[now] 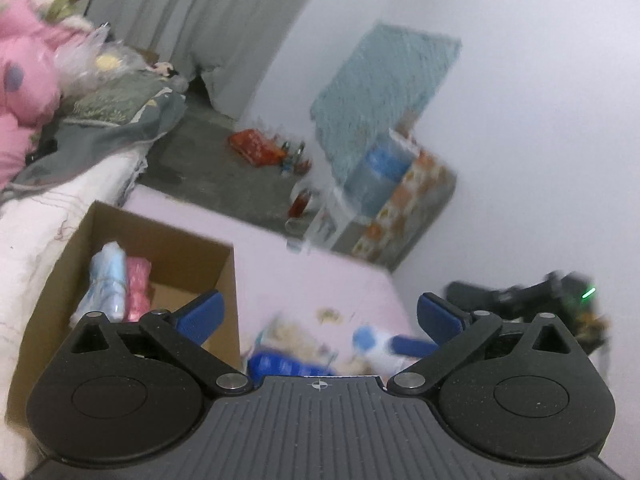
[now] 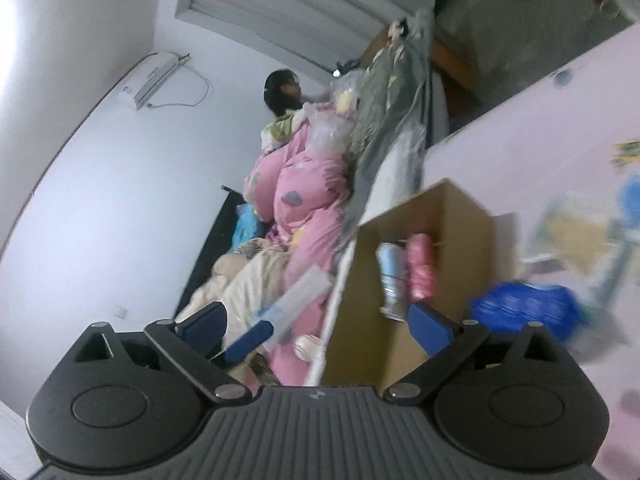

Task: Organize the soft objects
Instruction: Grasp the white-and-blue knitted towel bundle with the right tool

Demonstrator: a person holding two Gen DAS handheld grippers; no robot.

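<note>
Hovering over the pink surface, left gripper and right gripper both spread wide, empty. Cardboard box, left of frame, contains a pale blue roll beside a pink roll. Blue soft pack lies blurred, lower right.

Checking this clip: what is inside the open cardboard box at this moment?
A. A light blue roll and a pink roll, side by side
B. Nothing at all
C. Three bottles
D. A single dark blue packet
A: in the left wrist view the cardboard box holds a light blue roll beside a pink roll, nothing else being visible in it.
</note>
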